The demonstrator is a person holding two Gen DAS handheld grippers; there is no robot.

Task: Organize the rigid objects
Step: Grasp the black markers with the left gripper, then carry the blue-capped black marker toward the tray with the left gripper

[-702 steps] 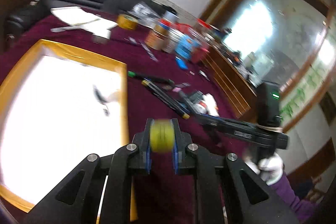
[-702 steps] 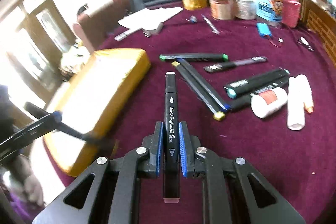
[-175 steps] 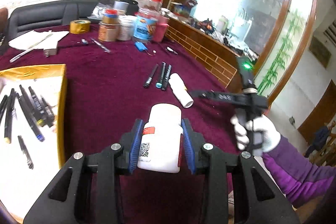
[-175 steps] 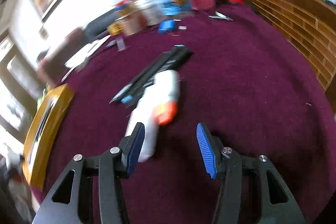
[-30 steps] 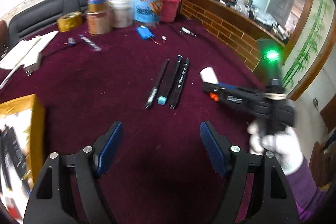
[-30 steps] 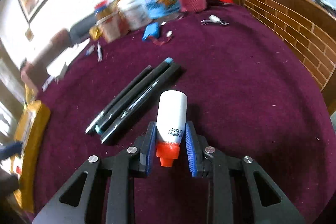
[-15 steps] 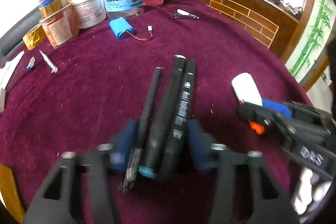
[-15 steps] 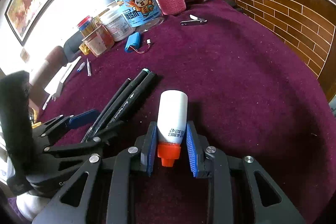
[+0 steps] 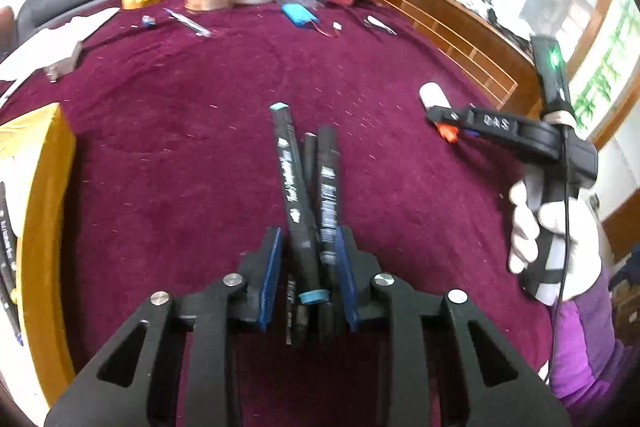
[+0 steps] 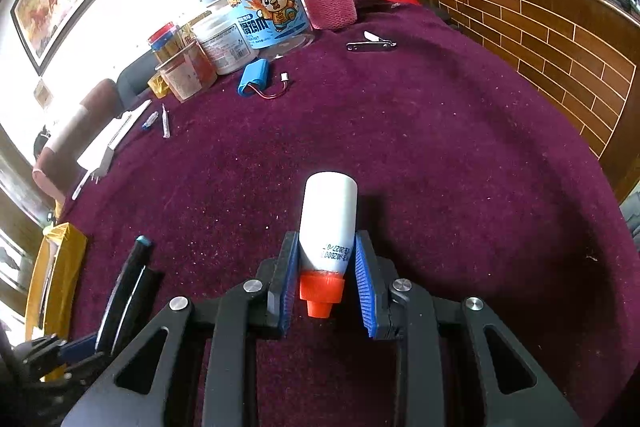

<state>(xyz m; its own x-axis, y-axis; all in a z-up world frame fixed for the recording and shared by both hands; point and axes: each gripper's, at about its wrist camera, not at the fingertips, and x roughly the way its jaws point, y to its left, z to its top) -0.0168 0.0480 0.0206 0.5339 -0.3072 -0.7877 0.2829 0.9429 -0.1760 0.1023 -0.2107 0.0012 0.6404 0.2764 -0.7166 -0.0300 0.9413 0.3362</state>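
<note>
Overhead, both tongs hold items above a maroon tablecloth (image 10: 460, 147).

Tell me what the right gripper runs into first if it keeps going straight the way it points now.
Beyond the white bottle it holds, the right gripper faces bare maroon cloth. The first thing roughly in line looks like the nail clipper at the far edge, though depth is hard to judge.
</note>
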